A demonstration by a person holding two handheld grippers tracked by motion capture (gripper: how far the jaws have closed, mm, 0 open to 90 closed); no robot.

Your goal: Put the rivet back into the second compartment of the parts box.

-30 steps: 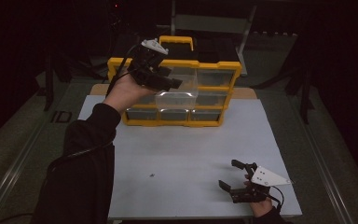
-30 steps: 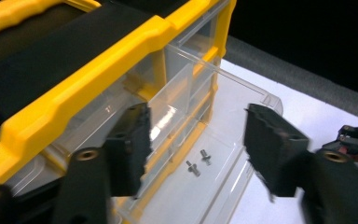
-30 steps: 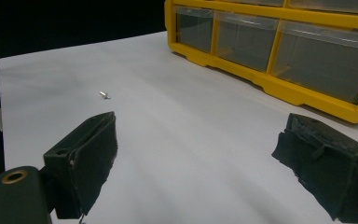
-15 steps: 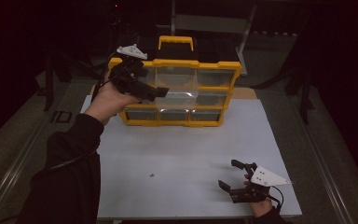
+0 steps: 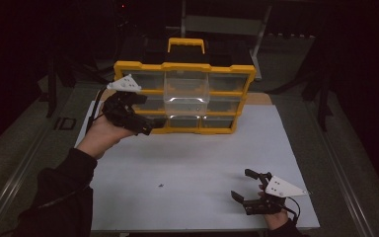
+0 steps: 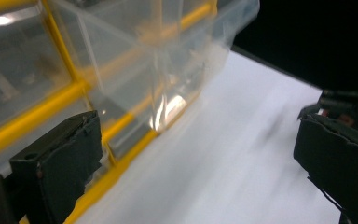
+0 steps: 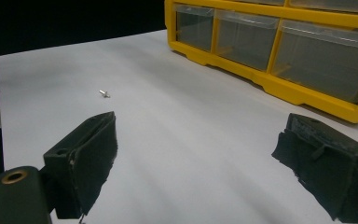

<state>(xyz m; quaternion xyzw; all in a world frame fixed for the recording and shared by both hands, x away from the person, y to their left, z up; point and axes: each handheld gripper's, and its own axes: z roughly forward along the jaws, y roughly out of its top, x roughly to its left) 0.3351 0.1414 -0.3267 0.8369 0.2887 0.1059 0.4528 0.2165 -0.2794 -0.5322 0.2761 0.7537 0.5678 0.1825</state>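
Observation:
A yellow organizer (image 5: pixel 128 65) with clear drawers stands at the back of the white board (image 5: pixel 192 163). Its middle drawer (image 5: pixel 186 93) is pulled out toward me. My left gripper (image 5: pixel 145 116) hovers open at the organizer's lower left corner, nothing between its jaws. In the left gripper view the left gripper (image 6: pixel 200 158) frames the board beside the pulled-out drawer (image 6: pixel 168 70). My right gripper (image 5: pixel 240 183) rests open near the front right of the board. A tiny screw (image 5: pixel 161 185) lies on the board, to the left of it. The right gripper view has the right gripper (image 7: pixel 196 158), the screw (image 7: pixel 104 93) and the organizer (image 7: pixel 307 56).
The organizer's yellow carry handle (image 5: pixel 186 43) sticks up behind it. A metal rail (image 5: pixel 19 173) runs along the table's left side. Dark stands and frame legs (image 5: pixel 321 94) surround the table.
My left gripper has drawn back from the front of the pulled-out drawer, moving left and down to the organizer's lower left corner. The right gripper has stayed put.

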